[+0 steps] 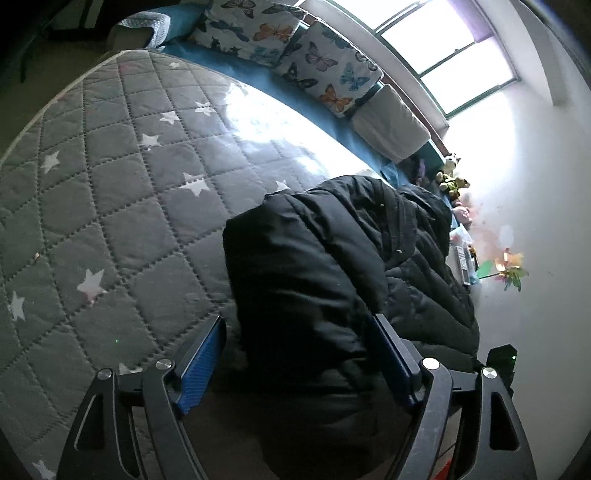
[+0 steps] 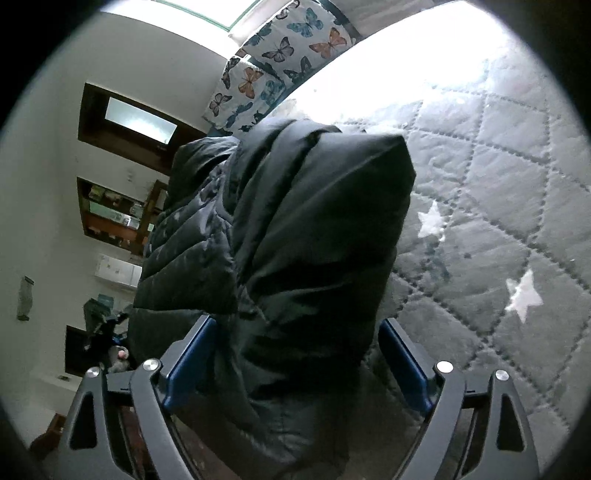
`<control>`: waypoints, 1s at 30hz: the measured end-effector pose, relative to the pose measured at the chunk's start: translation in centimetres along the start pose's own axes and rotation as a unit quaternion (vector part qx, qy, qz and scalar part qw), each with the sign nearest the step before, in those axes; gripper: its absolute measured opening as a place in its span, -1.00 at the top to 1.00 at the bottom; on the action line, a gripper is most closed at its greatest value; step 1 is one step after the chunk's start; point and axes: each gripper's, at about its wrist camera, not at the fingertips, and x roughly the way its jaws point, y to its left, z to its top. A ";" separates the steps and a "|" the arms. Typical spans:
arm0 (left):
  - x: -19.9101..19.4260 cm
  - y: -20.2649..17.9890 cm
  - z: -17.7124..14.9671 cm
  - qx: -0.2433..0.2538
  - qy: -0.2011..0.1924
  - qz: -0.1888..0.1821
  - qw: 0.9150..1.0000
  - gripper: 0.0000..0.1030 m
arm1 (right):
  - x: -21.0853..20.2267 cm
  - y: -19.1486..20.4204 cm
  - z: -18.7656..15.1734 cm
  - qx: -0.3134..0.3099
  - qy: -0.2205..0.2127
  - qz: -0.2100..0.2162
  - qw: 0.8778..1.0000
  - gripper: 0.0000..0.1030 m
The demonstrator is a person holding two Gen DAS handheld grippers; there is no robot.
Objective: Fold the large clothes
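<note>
i see my left gripper spread wide around the black jacket, pads clear; my right gripper likewise wide, gripping nothing.

Left gripper, right gripper: black frames; blue-padded jaws; silver screws

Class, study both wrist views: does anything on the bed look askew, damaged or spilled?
Nothing spilled or damaged. The black puffer jacket sits as a thick, lumpy, slightly uneven bundle on the star-patterned quilt, not a flat fold.

home bedroom: quilted bed, butterfly pillows
</note>
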 end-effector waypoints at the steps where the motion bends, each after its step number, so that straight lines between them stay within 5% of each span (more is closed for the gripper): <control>1: 0.1 0.0 0.0 0.003 -0.004 0.005 1.000 -0.69 | -0.1 -0.1 -0.1 0.000 -0.001 0.002 1.000 -0.95; 5: 0.3 -0.7 -0.2 0.028 -0.021 0.038 0.999 -0.88 | 0.0 0.4 0.0 -0.015 0.007 -0.009 1.000 -1.00; 18: 1.1 -2.6 -0.6 0.068 -0.047 0.081 0.993 -0.98 | 0.9 1.1 -0.1 -0.027 0.026 -0.012 0.999 -1.00; 30: 2.0 0.2 -0.1 0.022 -0.007 0.010 1.000 -0.98 | 1.4 1.8 0.0 -0.030 0.038 -0.018 0.999 -1.00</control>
